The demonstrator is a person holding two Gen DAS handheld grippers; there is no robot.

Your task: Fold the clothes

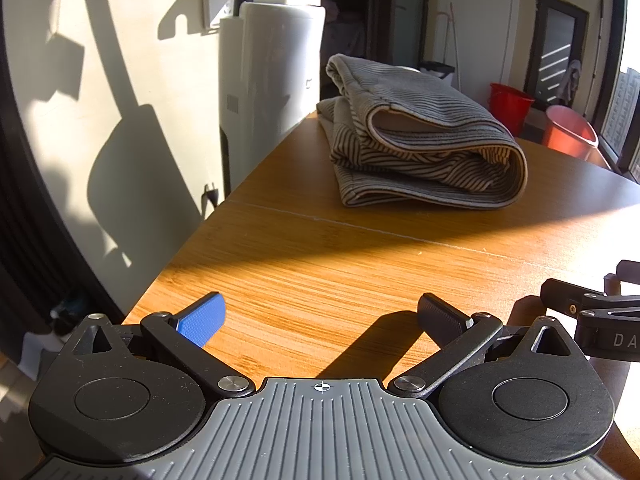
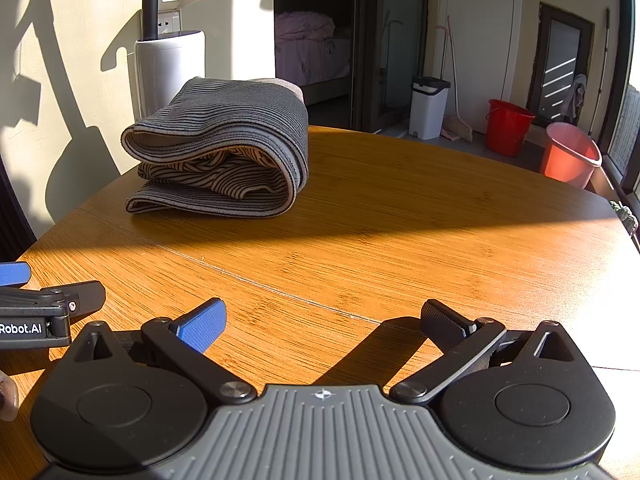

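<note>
Left wrist view shows the left gripper (image 1: 320, 316) at the bottom of the frame, its jaws spread wide with nothing between them, low over the bare wooden table (image 1: 304, 264). The right gripper (image 2: 324, 320) fills the bottom of the right wrist view, and its jaws are wide apart and empty too. The two grippers sit side by side, each peeking into the edge of the other's picture.

Farther up, in the middle of both frames, the striped grey cloth (image 1: 424, 140) lies on the table, well apart from both grippers. It is already doubled over into a thick bundle, but the layers bulge and the folds look loose. So the folding looks almost done or just done. If more is needed, both grippers would have to reach forward to the bundle and pinch or press an edge.

A strip of sunshine runs across the table. Behind it, a white machine (image 2: 168, 72) stands by the wall at the upper left. At the far right sit a red bucket (image 2: 508, 126), a pink bucket (image 2: 570, 152) and a white bin (image 2: 428, 108). An open doorway shows a bed (image 2: 308, 48).
</note>
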